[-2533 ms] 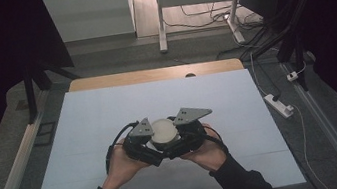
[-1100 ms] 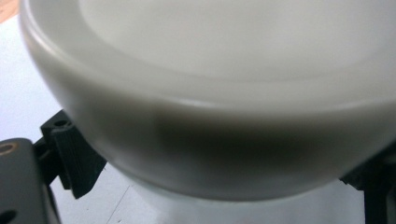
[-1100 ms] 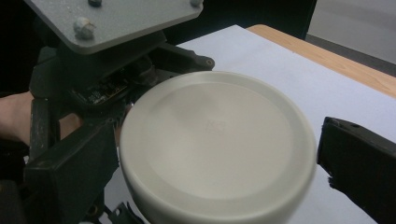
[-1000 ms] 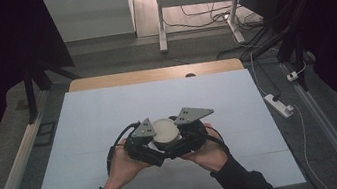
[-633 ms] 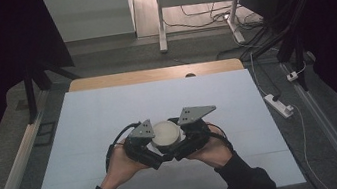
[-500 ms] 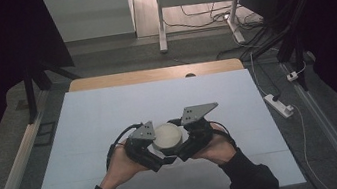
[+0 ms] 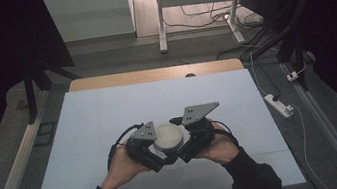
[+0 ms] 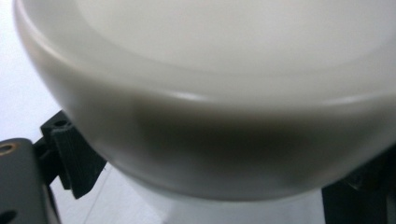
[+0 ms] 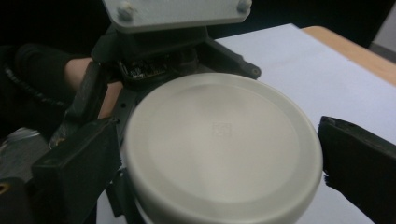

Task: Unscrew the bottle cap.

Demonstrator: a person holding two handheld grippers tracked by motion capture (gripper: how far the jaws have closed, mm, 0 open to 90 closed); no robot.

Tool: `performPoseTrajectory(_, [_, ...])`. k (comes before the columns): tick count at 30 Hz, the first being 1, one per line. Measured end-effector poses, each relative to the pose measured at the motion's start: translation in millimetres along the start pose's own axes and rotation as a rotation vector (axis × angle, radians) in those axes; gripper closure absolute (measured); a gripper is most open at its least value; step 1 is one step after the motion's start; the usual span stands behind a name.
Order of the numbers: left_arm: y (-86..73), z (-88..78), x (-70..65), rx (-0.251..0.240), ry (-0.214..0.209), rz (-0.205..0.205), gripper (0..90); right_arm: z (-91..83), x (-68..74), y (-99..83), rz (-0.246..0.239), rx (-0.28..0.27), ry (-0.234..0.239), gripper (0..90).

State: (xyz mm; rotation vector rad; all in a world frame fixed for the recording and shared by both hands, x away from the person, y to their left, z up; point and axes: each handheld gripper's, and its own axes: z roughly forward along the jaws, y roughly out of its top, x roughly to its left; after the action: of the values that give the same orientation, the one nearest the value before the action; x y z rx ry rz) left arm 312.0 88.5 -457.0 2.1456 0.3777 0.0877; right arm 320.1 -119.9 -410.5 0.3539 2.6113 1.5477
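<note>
Since the earlier frames I see both grippers and the white round container between them have drifted a little toward the near edge of the table, and the right gripper's grey plate has swung slightly outward. In the high view the left gripper (image 7: 157, 152) and the right gripper (image 7: 180, 148) meet nose to nose over the near middle of the pale blue table (image 7: 89, 121), closer to the near edge than to the far wooden strip (image 7: 153, 74), and the container (image 7: 168, 136) sits between them with its flat lid facing up. From the right gripper view, the container (image 9: 223, 149) fills the gap between the two black jaws: the left-hand jaw touches its side, while the other stands just beside the rim with a thin sliver of light between, so I read that tool as spread around the lid, not pinching it. In the left gripper view the container (image 8: 205, 93) looms blurred and very close, with a jaw on either side of its lower body; I cannot tell whether those jaws press on it. My left hand (image 7: 123, 168) and right hand (image 7: 219, 146) each wrap the gripper bodies from below.
</note>
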Motion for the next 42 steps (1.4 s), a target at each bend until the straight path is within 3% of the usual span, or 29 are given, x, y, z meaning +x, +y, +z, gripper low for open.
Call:
performPoseTrajectory(3, [-0.3,-2.2,1.8,-0.011,0.040,-0.033,7.3,-0.1,5.0,3.3,0.013,-0.007,-0.074,0.0])
performPoseTrajectory(6, [-0.2,-2.7,1.1,-0.008,0.081,-0.042,7.3,4.0,9.1,4.6,0.055,-0.011,-0.149,0.0])
performPoseTrajectory(10, [1.3,-0.6,-1.6,0.002,0.109,-0.047,7.3,12.1,11.9,3.3,0.099,-0.018,-0.188,0.0])
performPoseTrajectory(15, [2.3,0.1,-3.9,0.007,0.118,-0.039,7.3,16.9,17.4,1.8,0.064,-0.014,-0.246,6.9])
performPoseTrajectory(20, [1.9,0.8,-3.3,0.014,0.096,-0.028,7.3,15.1,15.2,1.2,0.056,-0.006,-0.215,7.4])
performPoseTrajectory(24, [1.6,0.4,-1.3,0.029,0.056,0.004,7.3,12.5,8.8,-0.9,0.075,-0.005,-0.139,7.5])
performPoseTrajectory(27, [1.0,-0.2,-0.1,0.026,0.020,0.018,7.3,10.2,5.1,-2.5,0.060,-0.013,-0.086,7.6])
performPoseTrajectory(30, [0.4,-0.6,0.9,0.029,0.002,0.033,7.3,8.2,4.6,-2.5,0.033,-0.012,-0.063,7.6])
performPoseTrajectory(42, [-1.0,0.4,1.8,0.030,0.006,0.029,7.3,2.2,5.3,0.5,0.006,-0.038,-0.073,7.6])
